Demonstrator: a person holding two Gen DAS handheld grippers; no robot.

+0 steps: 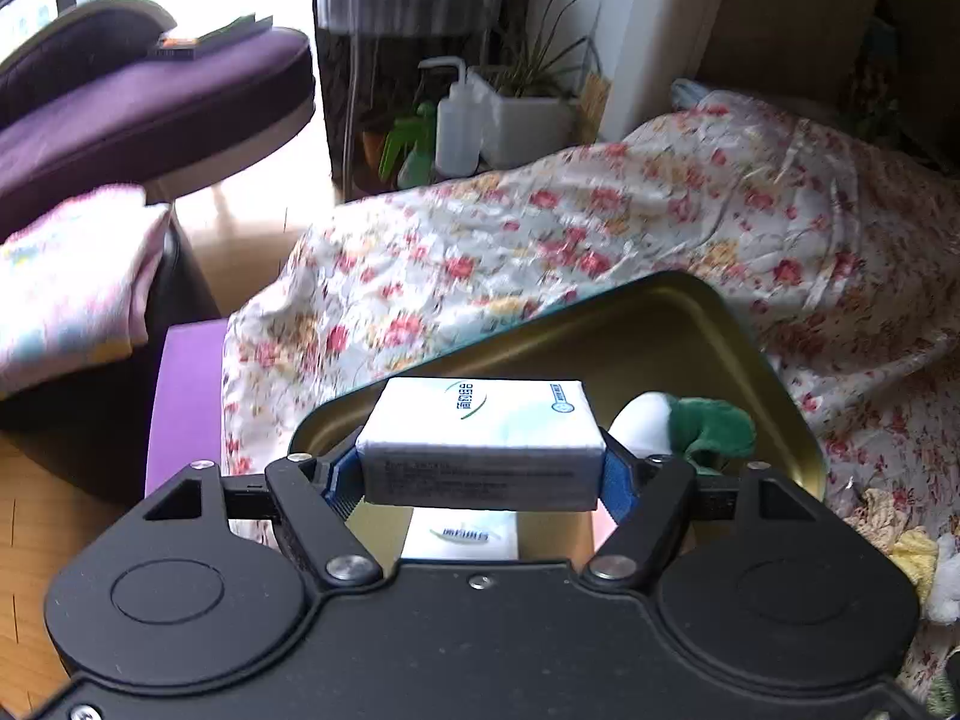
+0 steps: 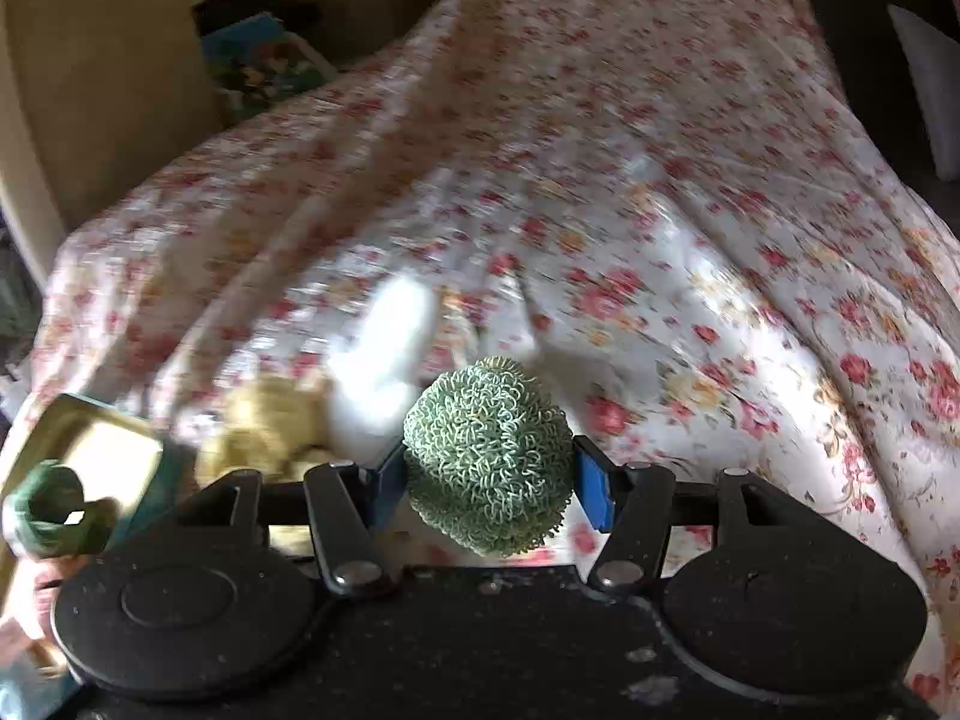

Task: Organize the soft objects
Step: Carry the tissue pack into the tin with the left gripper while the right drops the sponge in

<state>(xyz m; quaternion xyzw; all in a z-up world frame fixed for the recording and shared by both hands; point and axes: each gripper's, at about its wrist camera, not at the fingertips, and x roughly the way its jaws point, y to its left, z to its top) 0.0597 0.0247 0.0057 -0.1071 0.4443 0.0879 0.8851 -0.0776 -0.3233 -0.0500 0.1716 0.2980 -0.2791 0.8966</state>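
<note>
Left wrist view: the left gripper (image 1: pixel 483 474) has its jaws pinching a white tissue pack (image 1: pixel 483 435) by its two short ends, the blue pads (image 1: pixel 618 480) pressed against the wrapper. The pack is held level above the open gold tin (image 1: pixel 708 348), whose shallow interior lies on a surface draped in a floral cloth (image 1: pixel 600 228). Directly beneath the held pack, inside the tin, a second tissue pack (image 1: pixel 462 534) shows between the linkage arms. To its right in the tin rests a green and white plush toy (image 1: pixel 690 426). Further soft items, pale yellow and white (image 1: pixel 924 570), lie on the cloth near the right edge. In the background stand a purple lounge chair (image 1: pixel 150 108), a folded pastel blanket (image 1: pixel 72 288), a white squeeze bottle (image 1: pixel 456 126) and a potted plant (image 1: pixel 540 72).

Right wrist view: the right gripper (image 2: pixel 489 477) has its jaws clamped on a round green ball of curly, looped fibres (image 2: pixel 489 456), which is held clear of the floral cloth (image 2: pixel 660 180). The gold tin (image 2: pixel 90 444) appears at the lower left edge, with the green plush toy (image 2: pixel 48 510) at its near side. Just beyond the gripper, on the cloth, lie a yellowish soft item (image 2: pixel 270 426) and a white soft item (image 2: pixel 390 336), both blurred; their exact form cannot be told.
</note>
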